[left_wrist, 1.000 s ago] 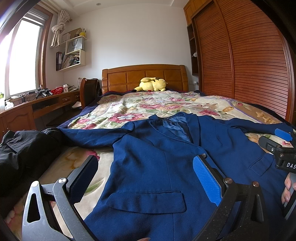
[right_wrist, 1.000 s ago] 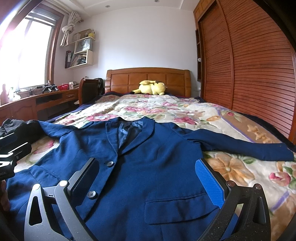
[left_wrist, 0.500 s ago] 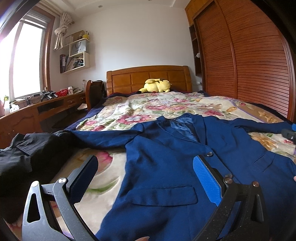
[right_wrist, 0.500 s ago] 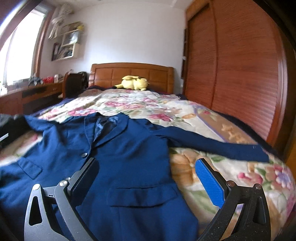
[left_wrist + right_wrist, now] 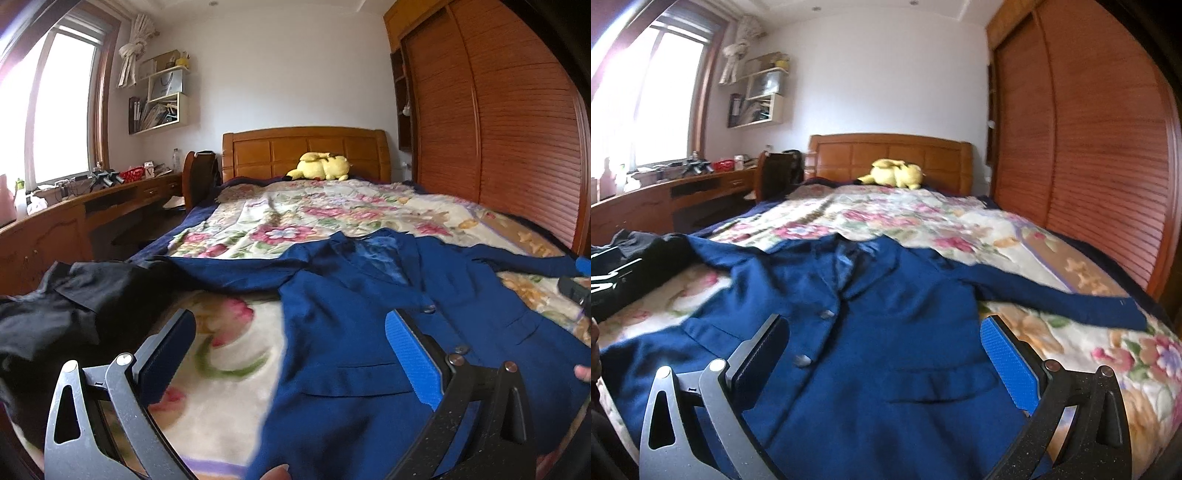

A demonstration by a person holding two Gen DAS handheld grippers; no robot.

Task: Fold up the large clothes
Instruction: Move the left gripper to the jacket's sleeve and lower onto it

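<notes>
A: Left wrist view, item: blue jacket, flat on bed, sleeves spread. Soft, floppy.
B: Left tongs, right tongs: apart, empty. Grip: sleeve cuff.

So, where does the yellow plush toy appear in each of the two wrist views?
Left wrist: the yellow plush toy lies right of centre, upper middle, against the headboard.
Right wrist: the toy is at about the same spot, near centre.
Shared landmark: the wooden headboard behind it.
</notes>
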